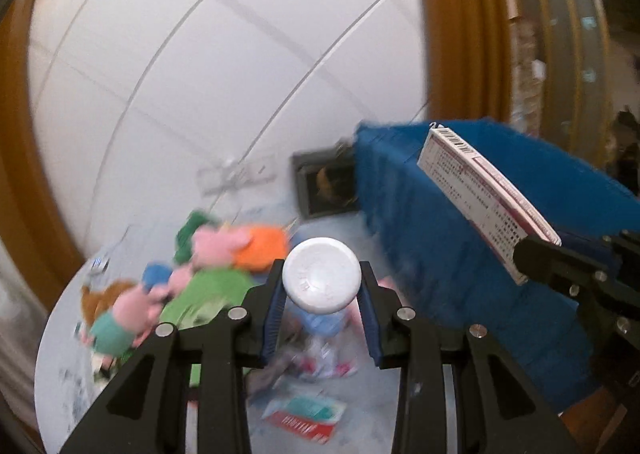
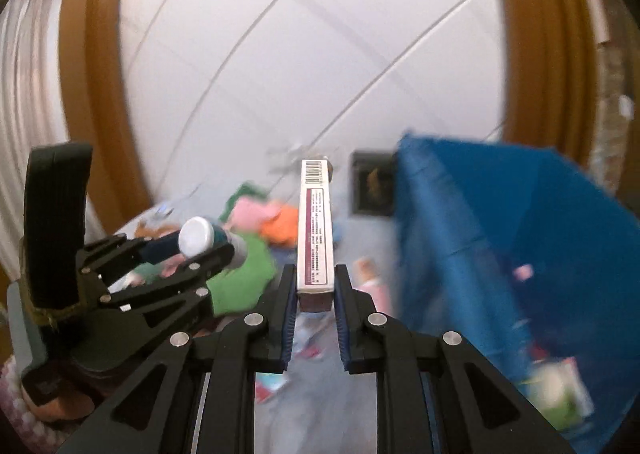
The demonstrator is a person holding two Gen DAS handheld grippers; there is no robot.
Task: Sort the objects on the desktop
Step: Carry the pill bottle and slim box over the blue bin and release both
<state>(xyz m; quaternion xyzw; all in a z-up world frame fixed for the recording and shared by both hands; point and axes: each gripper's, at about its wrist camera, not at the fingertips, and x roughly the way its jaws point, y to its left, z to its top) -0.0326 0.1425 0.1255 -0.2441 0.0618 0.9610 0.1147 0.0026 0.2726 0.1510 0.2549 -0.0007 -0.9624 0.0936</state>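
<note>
1. Both tongs pinch loads above the cluttered table (image 1: 360, 406): left gripper (image 1: 322, 286) clamps a white-capped bottle (image 1: 321, 274), right gripper (image 2: 316, 286) a slim box (image 2: 315, 230).
2. Only the right wrist view looks inside the blue bin (image 2: 500, 238), where blurred items lie.
3. Only the left wrist view shows a red-and-teal packet (image 1: 306, 416) lying flat.

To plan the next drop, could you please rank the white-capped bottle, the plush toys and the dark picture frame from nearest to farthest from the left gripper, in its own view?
1. White-capped bottle, between the left gripper pads.
2. Plush toys, left, on the table.
3. Dark picture frame, at the back by the wall.
</note>
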